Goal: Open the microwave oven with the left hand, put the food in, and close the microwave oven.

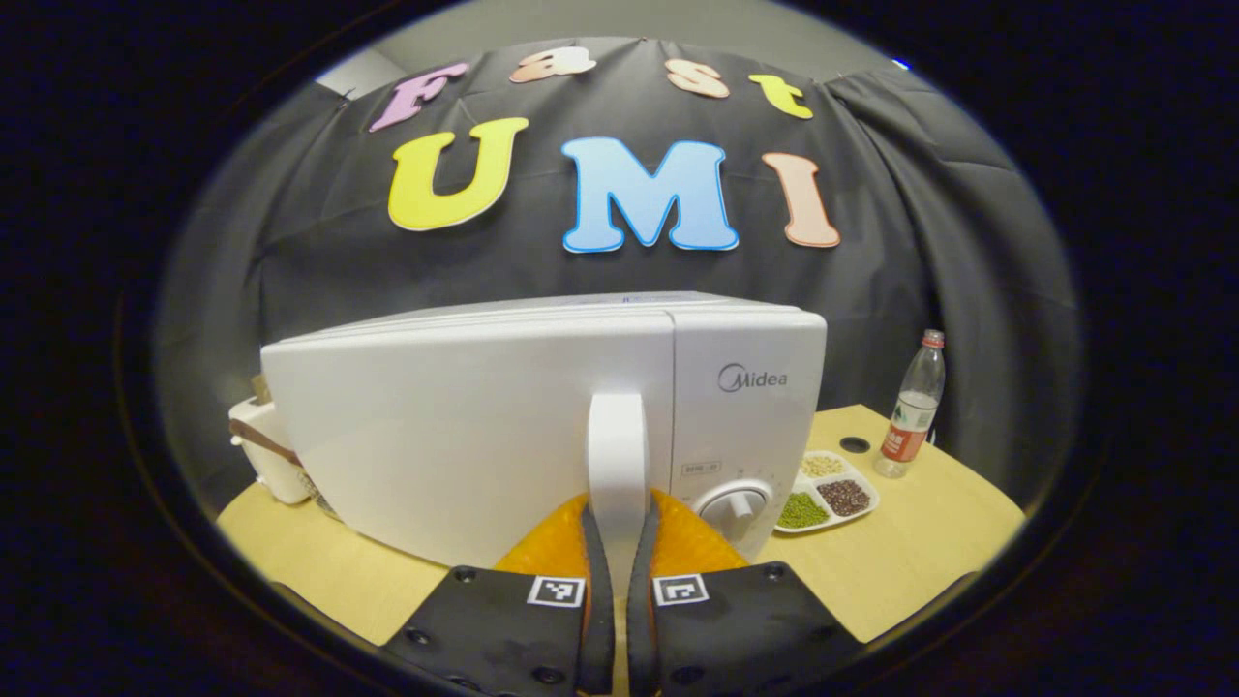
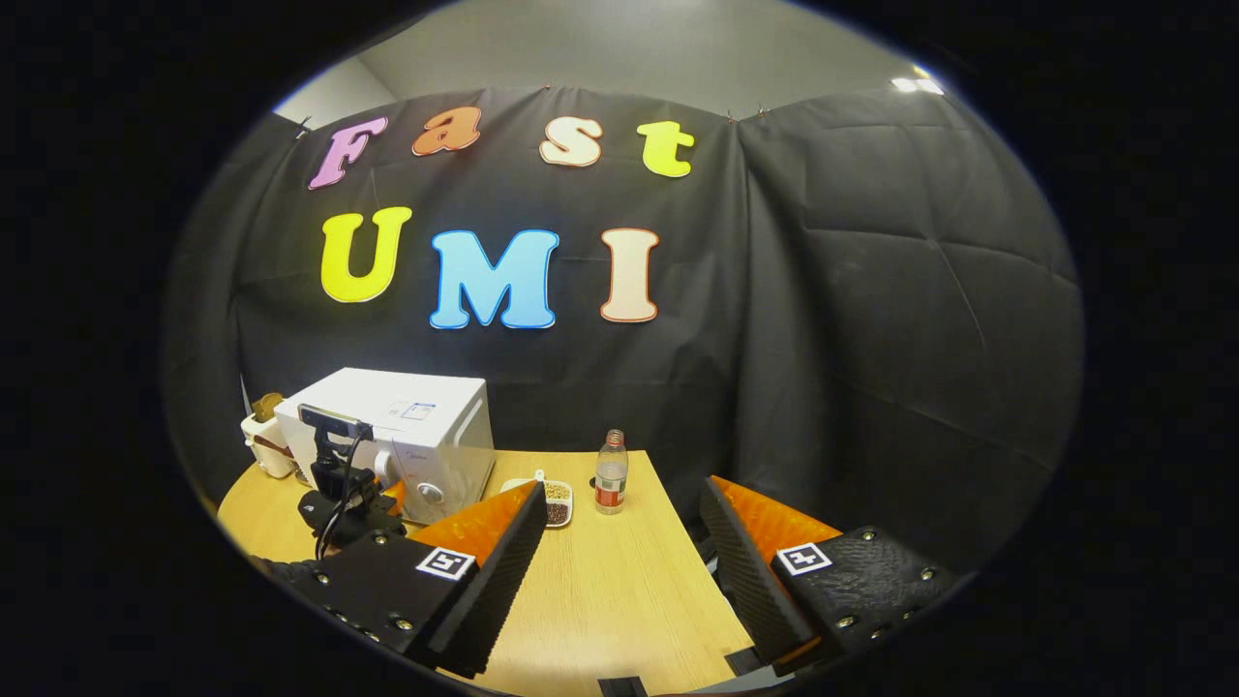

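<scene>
White plastic meets your left gripper (image 1: 619, 581): its fingers are clamped on the upright door handle (image 1: 618, 455) of the white microwave oven (image 1: 542, 426), door closed. Pull steadily along the door's arc, hinge likely on the left, keeping the grip square so the handle doesn't slip. Your right gripper (image 2: 619, 571) hangs over the wooden tabletop (image 2: 619, 600), fingers spread wide and empty. The white divided tray of beans and grains (image 1: 831, 489) sits just right of the oven beside a clear plastic bottle (image 1: 910, 407); open tabletop lies in front for the swing.

Table (image 2: 619, 590): microwave (image 2: 426, 436), tray (image 2: 557, 501), bottle (image 2: 611, 472).
</scene>
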`<state>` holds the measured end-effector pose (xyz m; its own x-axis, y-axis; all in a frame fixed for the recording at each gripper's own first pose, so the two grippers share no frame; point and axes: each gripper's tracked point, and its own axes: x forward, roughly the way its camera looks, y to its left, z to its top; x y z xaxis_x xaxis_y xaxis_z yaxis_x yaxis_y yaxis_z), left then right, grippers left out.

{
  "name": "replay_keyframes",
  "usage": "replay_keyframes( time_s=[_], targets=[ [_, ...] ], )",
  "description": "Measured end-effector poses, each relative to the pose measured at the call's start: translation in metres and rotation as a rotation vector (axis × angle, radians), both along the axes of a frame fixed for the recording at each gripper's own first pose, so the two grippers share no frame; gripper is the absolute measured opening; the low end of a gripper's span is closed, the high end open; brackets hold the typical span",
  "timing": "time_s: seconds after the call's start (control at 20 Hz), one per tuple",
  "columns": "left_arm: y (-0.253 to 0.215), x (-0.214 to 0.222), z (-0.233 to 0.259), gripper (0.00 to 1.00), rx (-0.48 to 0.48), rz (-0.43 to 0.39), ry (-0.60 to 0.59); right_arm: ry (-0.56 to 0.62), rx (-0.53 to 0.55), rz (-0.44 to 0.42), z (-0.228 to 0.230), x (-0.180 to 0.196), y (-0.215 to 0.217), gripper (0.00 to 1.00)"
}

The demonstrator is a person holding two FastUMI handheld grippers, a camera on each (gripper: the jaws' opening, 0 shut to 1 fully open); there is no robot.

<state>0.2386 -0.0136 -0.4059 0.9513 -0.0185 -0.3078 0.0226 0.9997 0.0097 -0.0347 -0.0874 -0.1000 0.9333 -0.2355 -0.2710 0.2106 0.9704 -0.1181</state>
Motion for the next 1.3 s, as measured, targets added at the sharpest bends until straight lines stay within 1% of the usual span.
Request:
replay_keyframes(
  time_s=[0.05,0.15,0.2,0.3,0.55,0.6,0.7,0.85,0.95,1.05,1.1,1.15,1.2,1.25,1.3],
  targets=[
    [0.000,0.001,0.000,0.11,-0.005,-0.004,0.009,-0.003,-0.002,0.003,0.002,0.000,0.001,0.98],
    [-0.002,-0.001,0.001,0.09,0.026,-0.019,0.023,-0.013,-0.007,0.007,0.005,0.001,0.000,0.98],
    [0.000,0.000,0.000,0.11,0.023,-0.017,0.032,-0.017,-0.009,0.007,0.007,0.002,-0.001,0.98],
    [-0.001,-0.001,0.000,0.11,0.013,-0.008,0.042,-0.025,-0.003,0.009,0.008,0.003,0.000,0.98],
    [-0.001,-0.005,0.000,0.11,0.026,-0.009,0.069,-0.026,-0.010,0.021,0.010,0.006,0.002,0.98],
    [0.003,-0.022,-0.004,0.11,0.035,-0.006,0.082,-0.029,-0.009,0.021,0.010,0.005,0.002,0.98],
    [0.010,-0.053,0.003,0.11,0.063,-0.019,0.051,-0.034,-0.005,0.023,0.009,0.006,0.002,0.97],
    [0.023,-0.087,0.002,0.11,0.050,-0.044,0.058,-0.022,0.019,0.060,0.002,0.009,0.016,0.97],
    [0.031,-0.103,0.006,0.09,0.064,-0.051,0.063,-0.029,0.033,0.080,0.003,0.010,0.027,0.97],
    [0.041,-0.118,0.006,0.13,0.063,-0.050,0.085,-0.037,0.046,0.116,0.005,0.009,0.044,0.97],
    [0.045,-0.126,0.006,0.17,0.067,-0.047,0.087,-0.040,0.038,0.131,0.005,0.009,0.050,0.97],
    [0.050,-0.136,0.008,0.21,0.079,-0.047,0.090,-0.044,0.029,0.141,0.006,0.008,0.055,0.97],
    [0.055,-0.147,0.010,0.27,0.096,-0.044,0.091,-0.047,0.028,0.149,0.007,0.007,0.059,0.98],
    [0.062,-0.156,0.010,0.28,0.118,-0.037,0.093,-0.047,0.032,0.160,0.008,0.006,0.065,0.98],
    [0.063,-0.167,0.007,0.41,0.127,-0.059,0.102,-0.047,0.035,0.168,0.007,0.005,0.069,0.97]
  ],
)
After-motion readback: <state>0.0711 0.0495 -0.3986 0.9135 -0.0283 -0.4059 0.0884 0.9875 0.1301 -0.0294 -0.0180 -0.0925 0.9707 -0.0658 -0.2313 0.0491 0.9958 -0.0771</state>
